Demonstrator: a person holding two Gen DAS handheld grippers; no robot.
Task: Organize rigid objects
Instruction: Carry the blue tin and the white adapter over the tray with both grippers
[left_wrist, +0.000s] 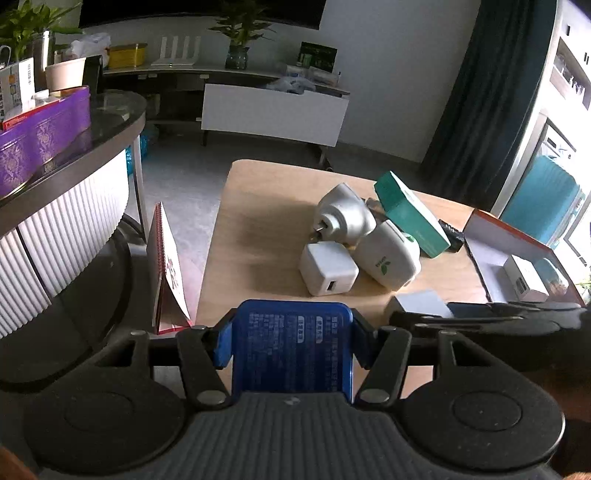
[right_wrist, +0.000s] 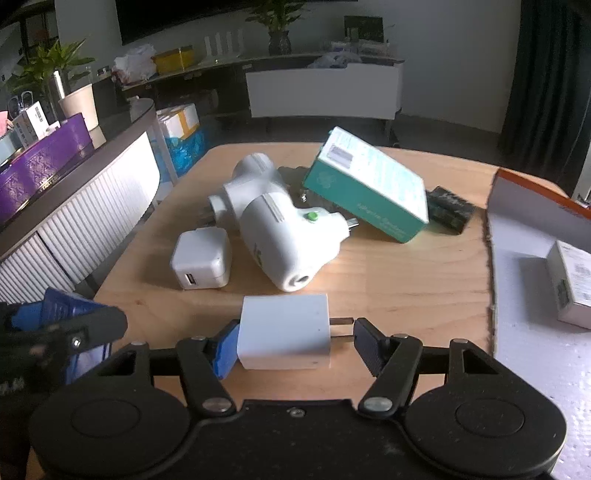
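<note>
Wooden desk (right_wrist: 406, 280) takes up most of both views, with a curved counter and a low shelf of plants behind it. Right wrist view gives the better look at the orange-edged tray (right_wrist: 524, 206) on the right, which has a small white box (right_wrist: 570, 284) in it; the left view only catches that tray at its edge. Mid-desk is the pile: a teal box (right_wrist: 369, 184) leaning on a dark block, two rounded white plug adapters (right_wrist: 280, 240) touching each other, and a square USB charger (right_wrist: 201, 262) just beside them.

Left tongs (left_wrist: 291, 345) are clamped on a blue card (left_wrist: 291, 354) with print on it, held off the near edge of the desk. You only read the print from the left camera; the right one shows it as a blurry blue sliver.

Right tongs (right_wrist: 295, 341) sit around a white plug cube (right_wrist: 282, 336) on the desk, blue pad touching its side, other finger near the prongs, not clearly squeezing.
</note>
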